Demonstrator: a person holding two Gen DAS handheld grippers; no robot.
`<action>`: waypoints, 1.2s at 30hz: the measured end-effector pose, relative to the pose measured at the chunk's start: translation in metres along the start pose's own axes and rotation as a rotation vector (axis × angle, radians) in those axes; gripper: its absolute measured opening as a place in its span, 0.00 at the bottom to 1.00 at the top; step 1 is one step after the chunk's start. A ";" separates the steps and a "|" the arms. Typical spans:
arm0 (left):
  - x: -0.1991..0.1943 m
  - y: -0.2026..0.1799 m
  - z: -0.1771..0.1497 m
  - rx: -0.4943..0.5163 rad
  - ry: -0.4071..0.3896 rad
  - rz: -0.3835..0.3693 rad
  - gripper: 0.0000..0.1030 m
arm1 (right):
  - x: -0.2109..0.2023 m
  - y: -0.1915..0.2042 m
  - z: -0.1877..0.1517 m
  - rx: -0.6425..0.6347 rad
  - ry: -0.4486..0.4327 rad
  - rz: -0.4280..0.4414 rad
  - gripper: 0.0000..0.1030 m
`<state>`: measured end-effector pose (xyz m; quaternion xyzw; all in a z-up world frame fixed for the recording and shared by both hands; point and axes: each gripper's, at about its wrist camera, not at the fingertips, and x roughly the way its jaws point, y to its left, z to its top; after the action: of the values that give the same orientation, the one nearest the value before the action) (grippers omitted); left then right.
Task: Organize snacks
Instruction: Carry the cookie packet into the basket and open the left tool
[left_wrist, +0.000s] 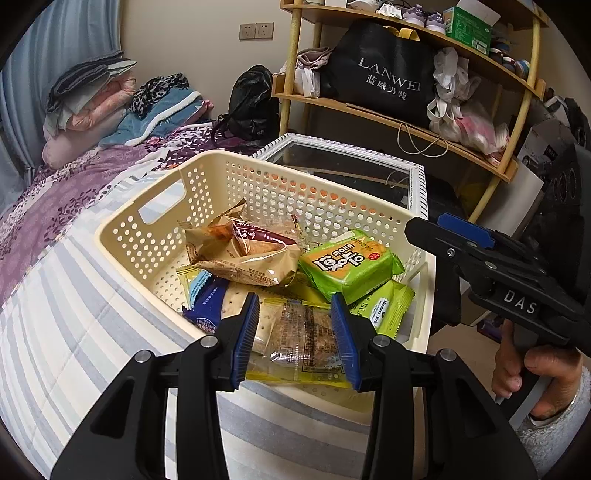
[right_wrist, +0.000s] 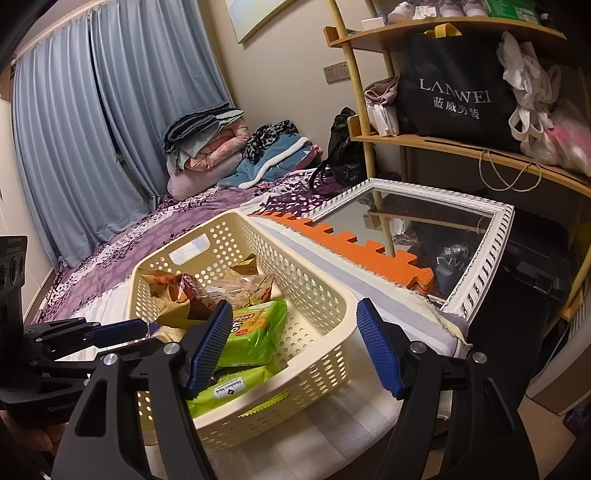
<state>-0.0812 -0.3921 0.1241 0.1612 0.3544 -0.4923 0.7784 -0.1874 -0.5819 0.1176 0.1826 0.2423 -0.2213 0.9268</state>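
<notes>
A cream perforated basket (left_wrist: 258, 184) sits on the bed and holds several snack packs. My left gripper (left_wrist: 295, 334) is shut on a clear yellow-edged snack pack (left_wrist: 299, 339), held over the basket's near rim. Inside lie a green pack (left_wrist: 349, 264), brown packs (left_wrist: 243, 254) and a blue pack (left_wrist: 207, 308). My right gripper (right_wrist: 295, 345) is open and empty above the basket's right rim (right_wrist: 332, 291); its left finger hangs over the green packs (right_wrist: 255, 332). It also shows in the left wrist view (left_wrist: 465, 227), at the right.
The basket rests on a striped blanket (left_wrist: 74, 314) on a purple bedspread (right_wrist: 155, 229). A white-framed mirror (right_wrist: 476, 251) and an orange foam mat (right_wrist: 354, 243) lie beyond it. A wooden shelf (right_wrist: 461, 147) with bags stands to the right. Folded bedding (right_wrist: 207, 147) is at the back.
</notes>
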 end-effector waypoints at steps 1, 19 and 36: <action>0.000 0.000 0.000 -0.001 0.001 0.000 0.41 | 0.000 0.000 0.000 0.000 0.000 0.000 0.67; -0.020 0.001 0.000 0.010 -0.038 0.065 0.89 | -0.013 0.007 0.005 -0.009 -0.022 0.003 0.68; -0.033 0.032 -0.027 -0.030 -0.013 0.147 0.94 | -0.021 0.023 0.003 -0.050 -0.027 0.018 0.73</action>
<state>-0.0724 -0.3398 0.1254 0.1718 0.3439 -0.4294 0.8172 -0.1911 -0.5568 0.1363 0.1584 0.2337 -0.2093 0.9362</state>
